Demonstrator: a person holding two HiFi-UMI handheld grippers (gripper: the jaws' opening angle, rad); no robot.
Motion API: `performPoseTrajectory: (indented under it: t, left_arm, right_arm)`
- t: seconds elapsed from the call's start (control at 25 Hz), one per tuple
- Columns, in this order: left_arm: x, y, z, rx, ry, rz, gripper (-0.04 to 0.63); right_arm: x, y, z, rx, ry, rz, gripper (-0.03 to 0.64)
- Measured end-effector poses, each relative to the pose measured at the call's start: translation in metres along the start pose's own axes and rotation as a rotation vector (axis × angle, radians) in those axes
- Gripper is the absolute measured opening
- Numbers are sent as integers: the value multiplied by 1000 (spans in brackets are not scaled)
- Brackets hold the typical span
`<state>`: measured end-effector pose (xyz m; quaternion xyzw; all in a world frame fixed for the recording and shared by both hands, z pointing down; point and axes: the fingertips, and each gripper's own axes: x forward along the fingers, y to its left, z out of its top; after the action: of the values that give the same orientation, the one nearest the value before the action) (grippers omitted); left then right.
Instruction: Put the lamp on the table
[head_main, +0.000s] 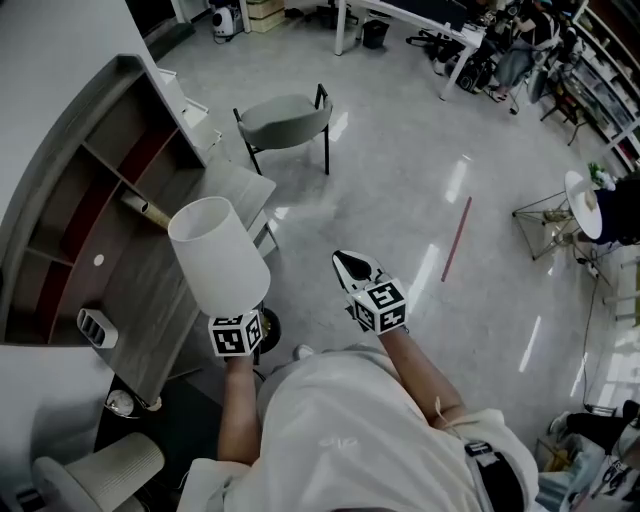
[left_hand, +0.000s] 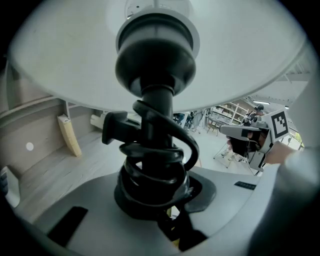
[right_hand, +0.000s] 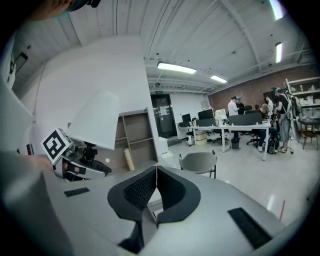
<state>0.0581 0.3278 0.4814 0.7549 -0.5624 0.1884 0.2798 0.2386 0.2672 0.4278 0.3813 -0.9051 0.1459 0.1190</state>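
Observation:
The lamp has a white shade (head_main: 218, 258) and a black stem wound with coiled black cord (left_hand: 152, 165). My left gripper (left_hand: 162, 207) is shut on that stem low down, holding the lamp upright in the air by the near edge of the wooden table (head_main: 150, 275). In the head view the shade hides the jaws; only the left gripper's marker cube (head_main: 237, 333) shows. My right gripper (head_main: 353, 266) hangs over the floor to the right of the lamp, jaws shut with nothing between them (right_hand: 156, 172). From the right gripper view the lamp shade (right_hand: 96, 120) stands at the left.
On the table lie a cardboard tube (head_main: 146, 209) and a white slotted device (head_main: 96, 328), with shelves behind. A grey chair (head_main: 286, 120) stands on the floor beyond the table. An office chair (head_main: 95, 468) is at bottom left. A red stick (head_main: 456, 238) lies on the floor.

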Motion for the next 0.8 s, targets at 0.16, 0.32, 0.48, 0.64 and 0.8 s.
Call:
performPoseTrajectory:
  t: [0.16, 0.32, 0.48, 0.64, 0.8]
  left_arm:
    - [-4, 28, 10, 33, 15, 10, 81]
    - [-7, 57, 11, 41, 27, 26, 81]
    - [-2, 77, 10, 21, 36, 42, 81]
    - [15, 92, 12, 4, 44, 55, 81]
    - [43, 114, 15, -20, 68, 85, 81]
  right_arm:
    - [22, 12, 9, 0, -10, -18, 32]
    - [46, 29, 11, -31, 1, -13, 32]
    - [66, 31, 10, -41, 12, -4, 32]
    - [92, 20, 8, -30, 19, 12, 32]
    - [134, 3, 8, -33, 37, 55, 32]
